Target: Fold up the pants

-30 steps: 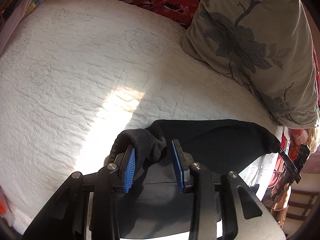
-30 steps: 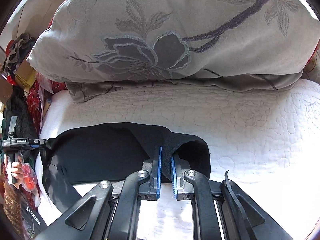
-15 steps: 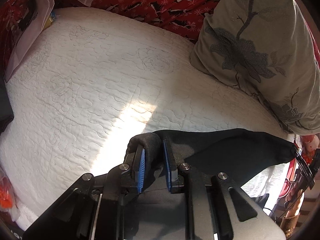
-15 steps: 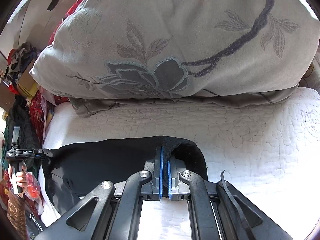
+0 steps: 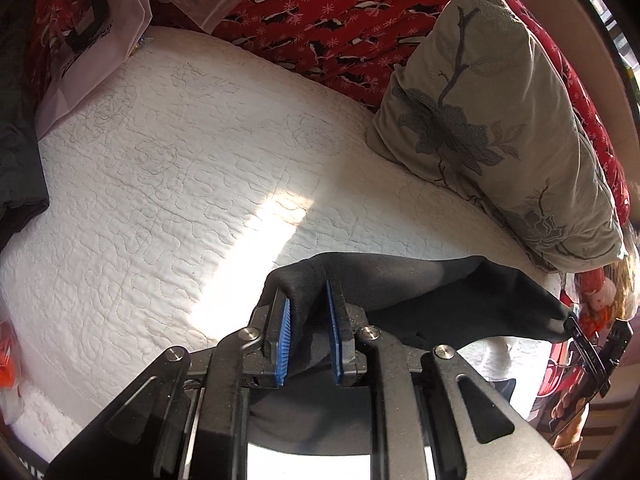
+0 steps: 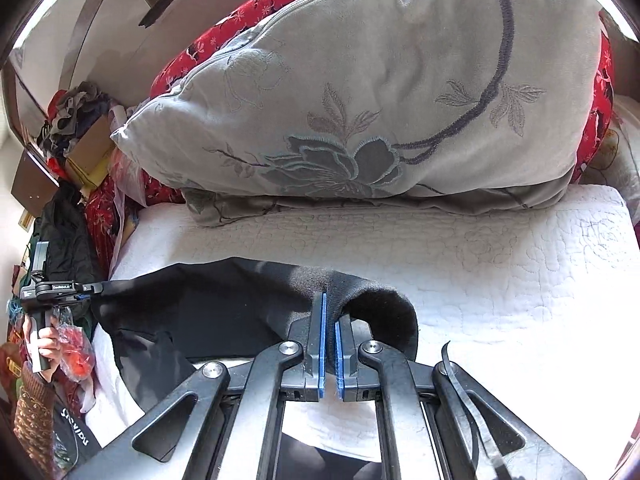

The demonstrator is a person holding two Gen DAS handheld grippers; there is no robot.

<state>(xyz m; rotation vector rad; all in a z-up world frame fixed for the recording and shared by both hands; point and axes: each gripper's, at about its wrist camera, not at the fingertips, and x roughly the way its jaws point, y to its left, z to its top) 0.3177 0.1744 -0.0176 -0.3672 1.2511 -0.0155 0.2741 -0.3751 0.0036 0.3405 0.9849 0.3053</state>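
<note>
One pair of black pants (image 5: 420, 284) hung stretched between two grippers above the white quilt (image 5: 180, 200). Left gripper (image 5: 307, 300) had just been closing and clamped a bunched edge; right gripper (image 6: 330, 320) pinched the other corner tight. One floral pillow (image 6: 380, 92) lay behind.

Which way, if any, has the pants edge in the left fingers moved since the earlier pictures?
Yes. The pants edge has lifted off the quilt, and more of the red fabric beyond the quilt now shows.
</note>
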